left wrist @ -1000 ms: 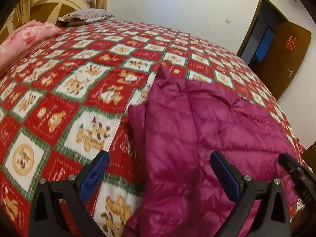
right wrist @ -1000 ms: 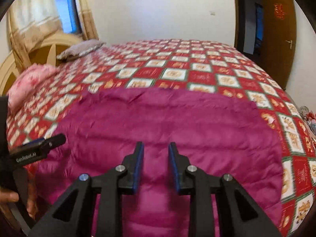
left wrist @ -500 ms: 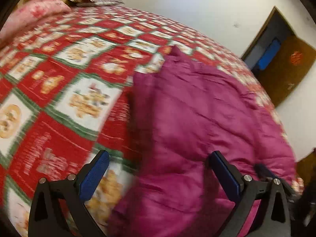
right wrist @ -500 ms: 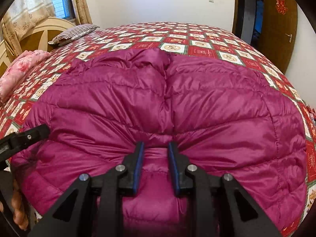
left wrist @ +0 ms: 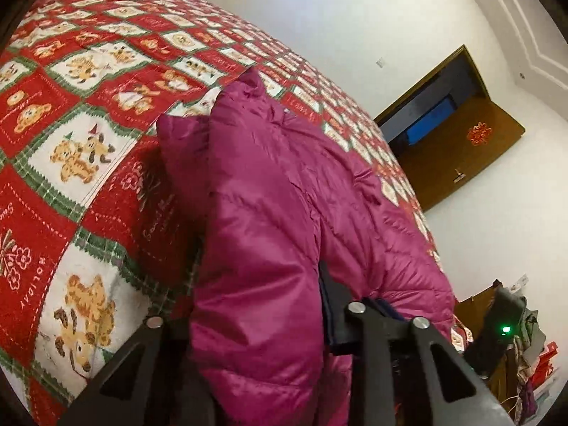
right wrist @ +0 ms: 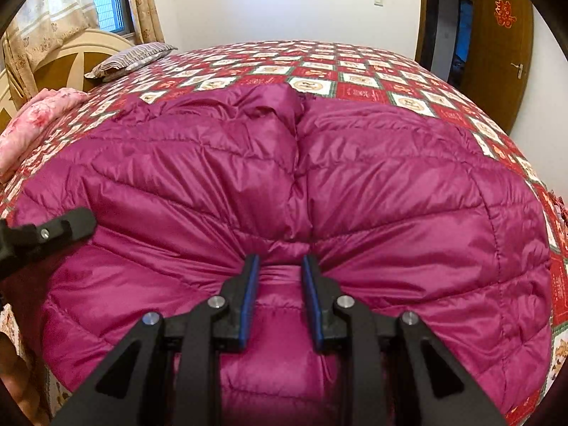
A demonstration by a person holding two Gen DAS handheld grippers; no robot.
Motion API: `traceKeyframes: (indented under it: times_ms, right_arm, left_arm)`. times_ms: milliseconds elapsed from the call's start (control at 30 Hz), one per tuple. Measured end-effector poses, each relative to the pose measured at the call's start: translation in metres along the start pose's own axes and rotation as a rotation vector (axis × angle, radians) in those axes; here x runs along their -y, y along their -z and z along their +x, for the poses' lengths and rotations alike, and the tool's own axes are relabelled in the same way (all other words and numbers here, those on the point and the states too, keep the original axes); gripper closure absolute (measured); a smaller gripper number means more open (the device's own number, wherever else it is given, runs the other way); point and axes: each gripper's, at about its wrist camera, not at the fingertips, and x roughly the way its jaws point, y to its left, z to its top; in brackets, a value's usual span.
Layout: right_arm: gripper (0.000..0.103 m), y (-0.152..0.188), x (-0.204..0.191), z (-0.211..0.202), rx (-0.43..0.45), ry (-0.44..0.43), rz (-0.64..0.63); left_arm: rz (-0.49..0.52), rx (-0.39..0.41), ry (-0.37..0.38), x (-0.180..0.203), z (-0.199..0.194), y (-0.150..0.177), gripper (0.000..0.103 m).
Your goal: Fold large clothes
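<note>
Two hand-held grippers, left (left wrist: 262,323) just closed and right (right wrist: 278,301), clamp the soft, slippery jacket (right wrist: 355,184) hem, lower frame; puffy fabric compresses easily.

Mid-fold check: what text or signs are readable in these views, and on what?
"HOLIDAY": bedspread, red square, reads sideways.
Cursive script on another red square: too distorted to read.
Red ornament on the wooden door: a decorative sign, not legible.
Magenta down jacket: no visible label.
</note>
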Motion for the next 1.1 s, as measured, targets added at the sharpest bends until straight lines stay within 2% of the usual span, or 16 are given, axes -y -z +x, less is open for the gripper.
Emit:
traceKeyframes:
  times_ms: [67,233,300,467,533,667,733,833,900,1000,1100]
  right_arm:
    - [0.074,0.000,0.000,0.000,-0.001,-0.002,0.006]
    - [0.074,-0.001,-0.001,0.000,-0.009,0.004,0.008]
    - [0.074,-0.001,-0.001,0.000,-0.015,0.002,0.018]
    - [0.072,-0.001,0.002,-0.004,-0.041,-0.044,0.071]
    - [0.072,0.001,0.003,-0.007,-0.055,-0.092,0.119]
    - [0.073,0.005,-0.013,-0.011,-0.092,-0.243,0.168]
    - [0.074,0.007,-0.027,-0.012,-0.118,-0.341,0.186]
    - [0.081,0.010,-0.045,-0.008,-0.176,-0.552,0.222]
    - [0.081,0.011,-0.044,-0.008,-0.181,-0.572,0.236]
    - [0.082,0.014,-0.020,-0.017,-0.154,-0.605,0.293]
    - [0.081,0.019,0.020,-0.038,-0.094,-0.563,0.336]
  left_arm:
    - [0.038,0.019,0.007,0.011,-0.003,-0.002,0.079]
    - [0.075,0.045,0.096,0.035,-0.015,-0.008,0.084]
    - [0.105,0.049,0.105,0.046,-0.016,-0.009,0.084]
    - [0.184,0.064,0.146,0.068,-0.029,-0.006,0.086]
    - [0.203,0.072,0.164,0.073,-0.038,-0.005,0.086]
    - [0.255,0.102,0.174,0.084,-0.059,-0.006,0.086]
    - [0.291,0.119,0.162,0.090,-0.068,-0.007,0.086]
    - [0.358,0.128,0.130,0.100,-0.075,-0.002,0.086]
    - [0.402,0.129,0.114,0.105,-0.076,0.004,0.086]
    - [0.442,0.127,0.120,0.113,-0.075,0.013,0.086]
    - [0.504,0.115,0.106,0.126,-0.067,0.026,0.086]
